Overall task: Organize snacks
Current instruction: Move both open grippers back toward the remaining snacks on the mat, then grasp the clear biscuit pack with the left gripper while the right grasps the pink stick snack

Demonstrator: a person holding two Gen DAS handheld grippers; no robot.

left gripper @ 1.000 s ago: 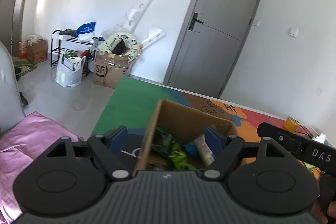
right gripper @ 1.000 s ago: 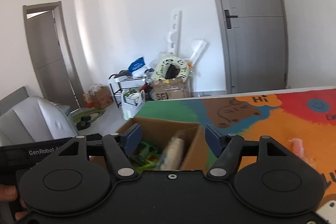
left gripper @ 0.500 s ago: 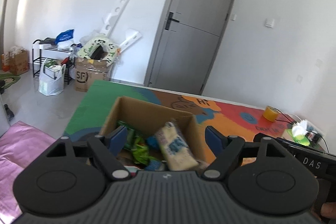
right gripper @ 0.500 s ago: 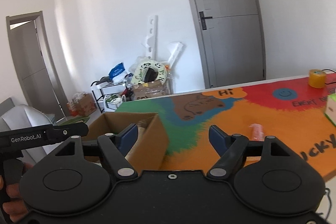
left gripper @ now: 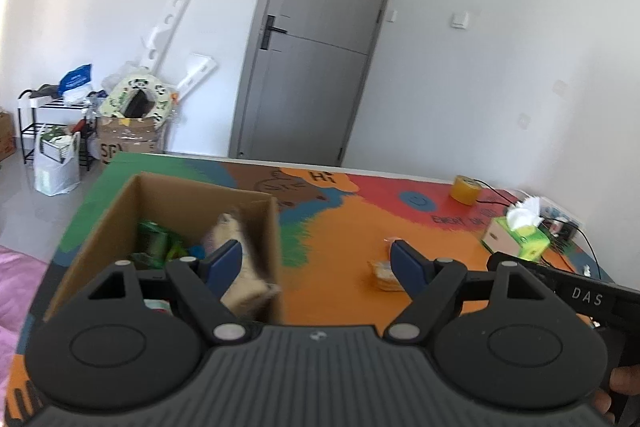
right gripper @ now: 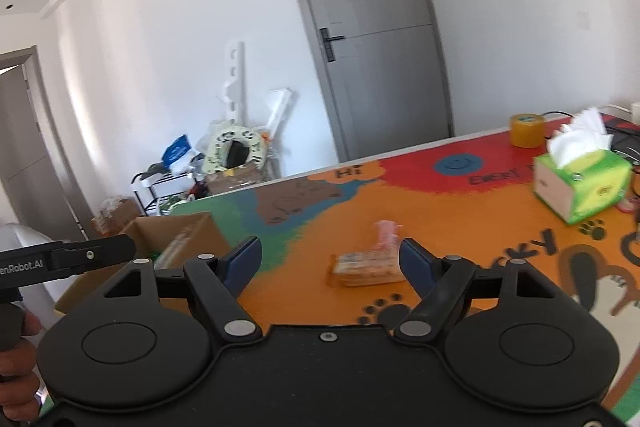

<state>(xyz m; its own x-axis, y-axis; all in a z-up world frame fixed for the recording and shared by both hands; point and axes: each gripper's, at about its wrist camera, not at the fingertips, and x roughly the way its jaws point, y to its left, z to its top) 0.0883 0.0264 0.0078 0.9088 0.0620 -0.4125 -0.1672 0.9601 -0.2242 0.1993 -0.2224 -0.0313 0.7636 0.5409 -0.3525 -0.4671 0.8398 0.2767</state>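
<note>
An open cardboard box stands at the table's left end, holding green packets and a pale snack bag that leans on its right wall. On the orange mat lie a flat cracker pack and, behind it, a small pink packet. My right gripper is open and empty, and the cracker pack lies just ahead, close to its right finger. My left gripper is open and empty. Its left finger hangs over the box's right side. The cracker pack is near its right finger.
A green tissue box and a yellow tape roll sit at the table's far right with cables behind. The colourful mat covers the table. Beyond it are a grey door, boxes and a shoe rack on the floor.
Both grippers swung right, away from the box toward the middle of the mat. The right jaws widened a little. The cracker pack and pink packet came into view.
</note>
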